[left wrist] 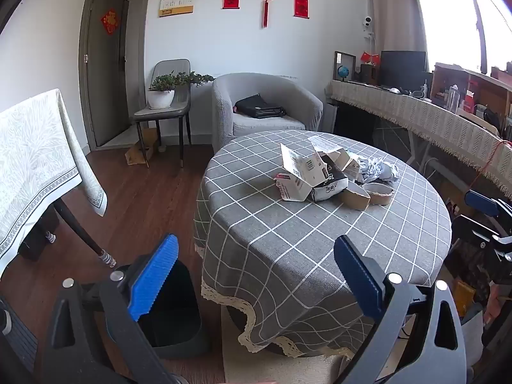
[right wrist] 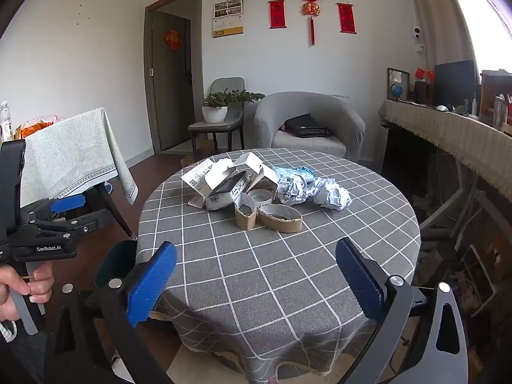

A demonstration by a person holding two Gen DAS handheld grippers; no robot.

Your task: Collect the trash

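Note:
A pile of trash lies mid-table on the grey checked cloth (left wrist: pixel 288 256): torn white boxes (left wrist: pixel 300 172), crumpled paper (left wrist: pixel 377 169) and flattened cardboard rings (left wrist: pixel 377 192). In the right wrist view the same boxes (right wrist: pixel 220 179), paper (right wrist: pixel 313 188) and rings (right wrist: pixel 281 217) lie well ahead of my right gripper (right wrist: pixel 256 249), which is open and empty over the table's near edge. My left gripper (left wrist: pixel 256 243) is open too, holding nothing, short of the table's near left side. A black bin (left wrist: pixel 172 313) stands on the floor under its left finger.
A side table with a pale cloth (left wrist: pixel 32 166) stands at the left, and a long draped desk (left wrist: pixel 416 118) runs along the right. Beyond the round table are a grey armchair (left wrist: pixel 265 105) with a black bag and a chair bearing a potted plant (left wrist: pixel 163 92). A hand (right wrist: pixel 19 288) holds the left tool.

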